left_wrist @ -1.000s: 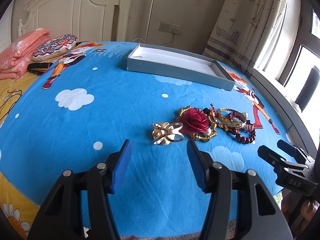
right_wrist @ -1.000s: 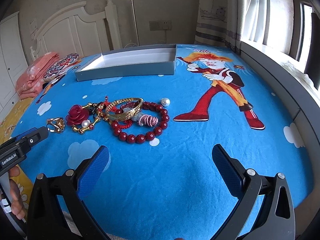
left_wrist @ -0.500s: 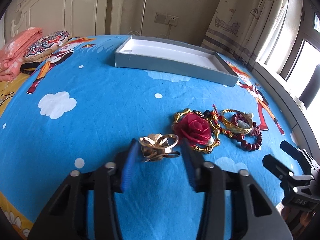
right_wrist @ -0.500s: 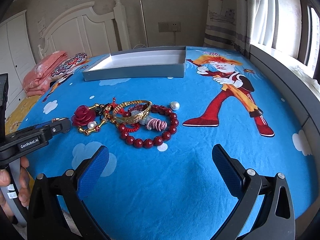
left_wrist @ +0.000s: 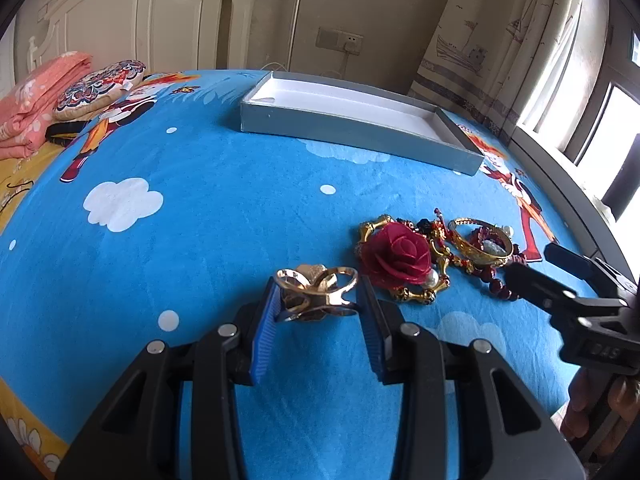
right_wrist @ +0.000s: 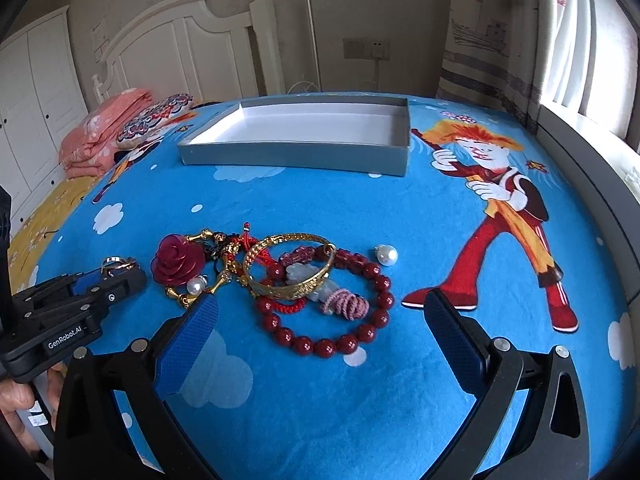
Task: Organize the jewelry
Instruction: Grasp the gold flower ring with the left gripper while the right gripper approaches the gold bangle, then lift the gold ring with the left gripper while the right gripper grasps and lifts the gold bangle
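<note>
Between my left gripper's (left_wrist: pixel 318 300) blue pads, which a second ago stood wide apart, the gold ring (left_wrist: pixel 316 294) was now clamped, just off the blue bedspread (left_wrist: pixel 200 240). My right gripper (right_wrist: pixel 320 344) hung open. I judged the grey tray (left_wrist: pixel 360 128) next.

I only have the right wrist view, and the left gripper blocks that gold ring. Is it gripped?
Observer: The left view shows the left gripper with its blue pads against both sides of the gold ring.
Operator: Has the ring come off the blanket?
Observer: I cannot tell; the blue blanket sits right beneath it.
Operator: Is the rose brooch touching the ring?
Observer: The rose brooch sits just right of the right pad; a narrow gap seems to separate them.
</note>
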The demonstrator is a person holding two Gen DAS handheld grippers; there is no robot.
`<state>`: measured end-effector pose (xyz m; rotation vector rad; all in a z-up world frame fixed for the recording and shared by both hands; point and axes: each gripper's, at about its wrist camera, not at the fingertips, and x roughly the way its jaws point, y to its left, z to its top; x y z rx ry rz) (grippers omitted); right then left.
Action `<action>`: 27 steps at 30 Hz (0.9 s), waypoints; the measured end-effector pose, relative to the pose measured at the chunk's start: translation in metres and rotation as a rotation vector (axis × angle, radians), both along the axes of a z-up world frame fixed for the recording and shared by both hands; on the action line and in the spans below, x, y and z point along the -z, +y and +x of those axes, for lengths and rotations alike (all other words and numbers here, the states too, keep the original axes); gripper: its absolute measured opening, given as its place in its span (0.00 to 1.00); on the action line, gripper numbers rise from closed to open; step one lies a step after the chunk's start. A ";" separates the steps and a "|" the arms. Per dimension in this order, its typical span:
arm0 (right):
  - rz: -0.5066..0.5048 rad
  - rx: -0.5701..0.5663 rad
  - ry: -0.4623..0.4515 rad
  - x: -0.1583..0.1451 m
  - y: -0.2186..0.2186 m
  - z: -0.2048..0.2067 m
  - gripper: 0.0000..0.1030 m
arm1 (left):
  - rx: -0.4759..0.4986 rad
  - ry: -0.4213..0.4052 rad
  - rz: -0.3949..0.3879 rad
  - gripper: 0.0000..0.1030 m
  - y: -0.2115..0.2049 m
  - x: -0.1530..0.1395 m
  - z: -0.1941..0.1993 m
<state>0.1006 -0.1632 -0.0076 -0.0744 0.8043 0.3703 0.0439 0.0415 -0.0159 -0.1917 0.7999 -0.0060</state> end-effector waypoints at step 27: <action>-0.080 -0.011 0.004 0.007 0.026 0.021 0.55 | -0.007 -0.016 -0.047 0.37 0.012 0.001 -0.005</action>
